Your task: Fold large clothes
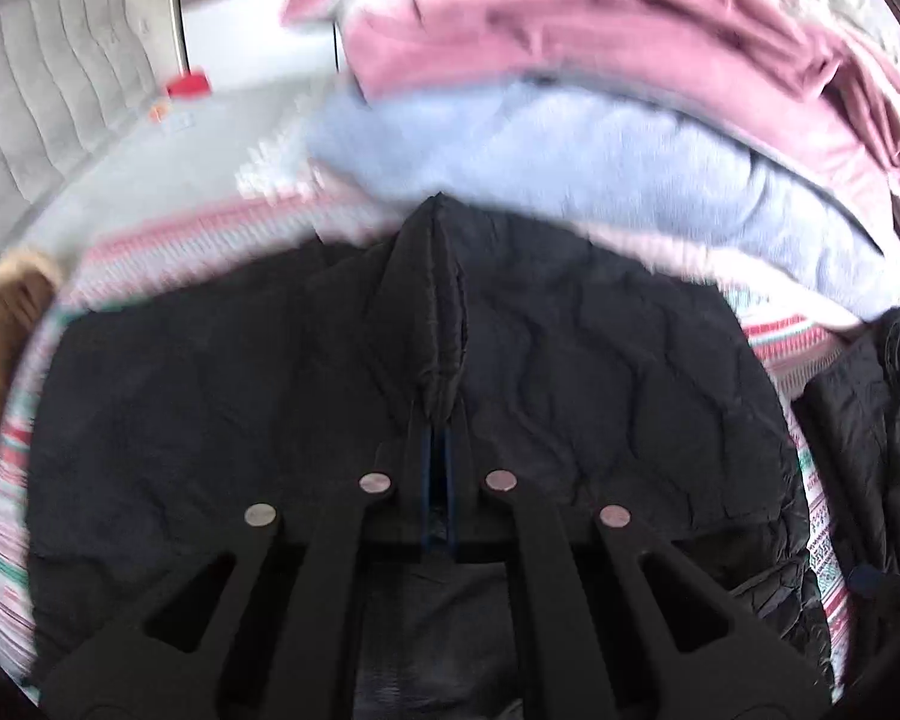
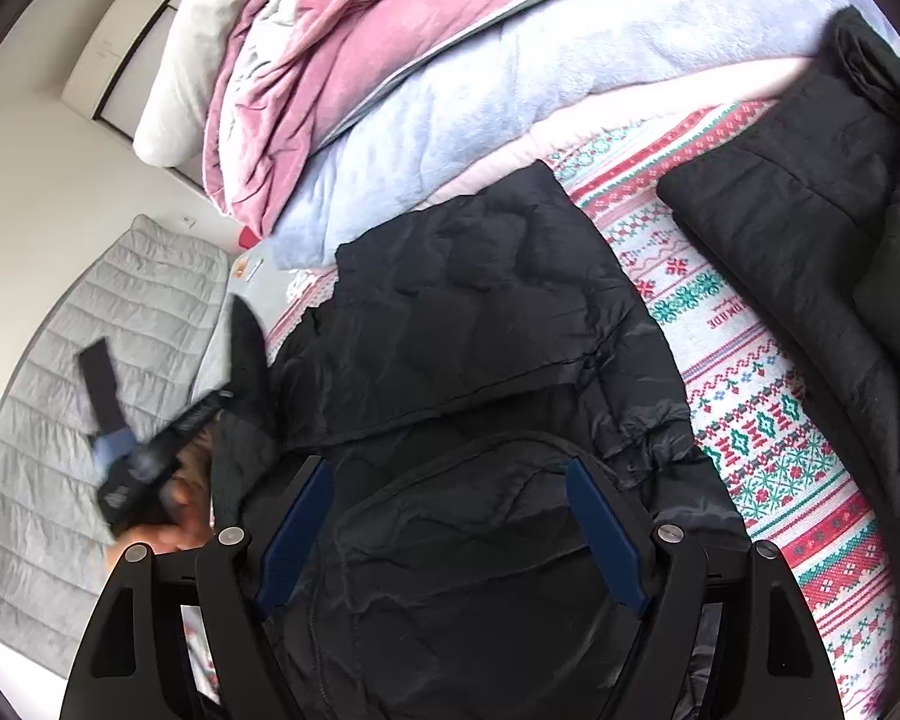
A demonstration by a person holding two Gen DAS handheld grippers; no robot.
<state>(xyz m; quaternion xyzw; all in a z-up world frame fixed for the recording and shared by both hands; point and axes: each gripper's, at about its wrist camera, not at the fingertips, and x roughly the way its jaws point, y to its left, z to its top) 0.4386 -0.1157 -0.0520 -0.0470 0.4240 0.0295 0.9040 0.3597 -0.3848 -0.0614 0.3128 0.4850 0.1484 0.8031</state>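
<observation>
A black puffer jacket (image 1: 600, 372) (image 2: 480, 312) lies spread on a patterned bedspread (image 2: 720, 330). My left gripper (image 1: 438, 450) is shut on a pinched ridge of the jacket's fabric, which stands up in a fold ahead of the fingertips. In the right wrist view the left gripper (image 2: 150, 468) appears blurred at the jacket's left edge, with a hand behind it. My right gripper (image 2: 447, 468) hovers over the jacket's near part, open. Its blue pads (image 2: 297, 528) stand wide apart, with fabric below them but not pinched.
A second black garment (image 2: 810, 210) (image 1: 870, 420) lies to the right on the bedspread. Pink (image 2: 306, 60) and pale blue (image 2: 450, 120) blankets are piled at the far side. A grey quilted cover (image 2: 90, 360) lies left; a brown fur-trimmed item (image 1: 6, 324) is at the left edge.
</observation>
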